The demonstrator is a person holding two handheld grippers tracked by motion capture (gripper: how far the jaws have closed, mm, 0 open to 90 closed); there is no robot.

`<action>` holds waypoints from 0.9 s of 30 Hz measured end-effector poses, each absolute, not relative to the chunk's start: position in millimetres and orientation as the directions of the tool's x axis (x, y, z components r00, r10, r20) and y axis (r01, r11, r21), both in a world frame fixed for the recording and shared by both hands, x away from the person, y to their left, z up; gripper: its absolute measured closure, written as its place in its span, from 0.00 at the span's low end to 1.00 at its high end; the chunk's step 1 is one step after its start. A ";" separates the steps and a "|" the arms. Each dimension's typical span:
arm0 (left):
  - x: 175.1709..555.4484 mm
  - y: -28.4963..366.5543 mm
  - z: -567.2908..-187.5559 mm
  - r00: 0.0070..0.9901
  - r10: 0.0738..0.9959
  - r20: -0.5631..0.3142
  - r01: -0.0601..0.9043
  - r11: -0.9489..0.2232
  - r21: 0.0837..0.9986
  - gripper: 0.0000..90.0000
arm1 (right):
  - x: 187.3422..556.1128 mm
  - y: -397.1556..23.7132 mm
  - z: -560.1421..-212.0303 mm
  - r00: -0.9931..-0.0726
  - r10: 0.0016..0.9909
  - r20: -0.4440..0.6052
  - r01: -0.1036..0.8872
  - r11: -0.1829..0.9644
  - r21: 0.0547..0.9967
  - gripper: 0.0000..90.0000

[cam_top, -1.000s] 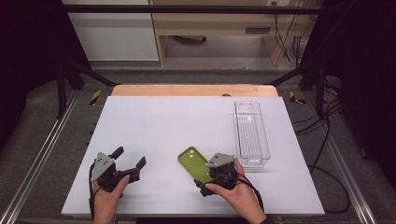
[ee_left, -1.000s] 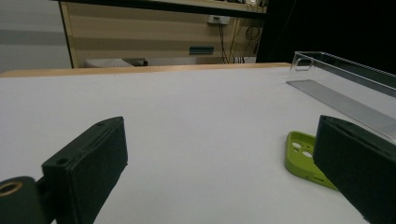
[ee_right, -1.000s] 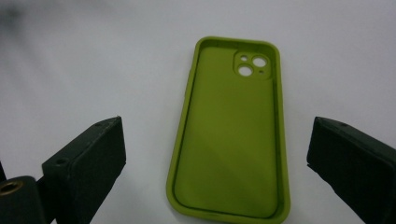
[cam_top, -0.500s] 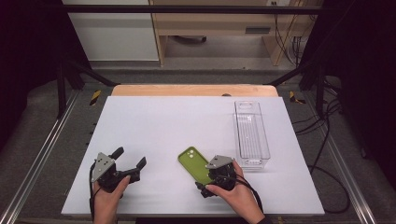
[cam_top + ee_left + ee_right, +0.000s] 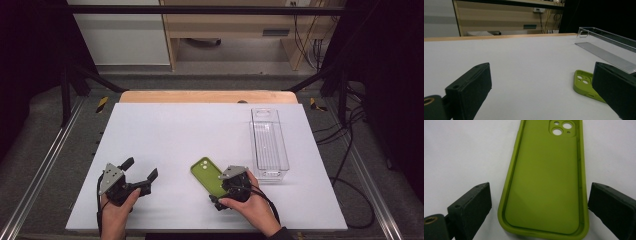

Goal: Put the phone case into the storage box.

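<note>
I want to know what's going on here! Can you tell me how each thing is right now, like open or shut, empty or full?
Green phone case: lying flat on the table, hollow side up, empty.
Right gripper: open, jaws either side of the case's near end, not squeezing it.
Left gripper: open, holding nothing.
Clear bin: upright, empty.

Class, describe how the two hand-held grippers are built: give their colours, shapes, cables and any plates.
Both are black two-jaw tools. The left gripper and right gripper each carry a grey three-cornered plate on top and trail a black cable. Their jaws are chunky, blocky black pads with small screw holes. A dark sleeve edge shows at the right wrist.
</note>
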State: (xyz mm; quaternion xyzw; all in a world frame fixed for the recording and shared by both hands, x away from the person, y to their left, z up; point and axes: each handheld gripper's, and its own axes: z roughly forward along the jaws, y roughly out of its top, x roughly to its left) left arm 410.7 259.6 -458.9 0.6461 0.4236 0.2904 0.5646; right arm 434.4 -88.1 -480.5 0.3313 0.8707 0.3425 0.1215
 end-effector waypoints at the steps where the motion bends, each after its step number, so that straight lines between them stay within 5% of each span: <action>1: 410.6 259.8 -459.0 0.471 0.876 -0.108 0.221 0.001 0.975 0.02 | 434.4 -87.6 -481.3 -0.751 0.660 0.017 0.498 0.549 0.672 0.07; 27: 411.1 253.7 -459.8 0.488 0.868 -0.091 0.234 -0.030 0.972 0.02 | 432.8 -90.5 -485.3 -0.741 0.671 -0.006 0.492 0.549 0.675 0.16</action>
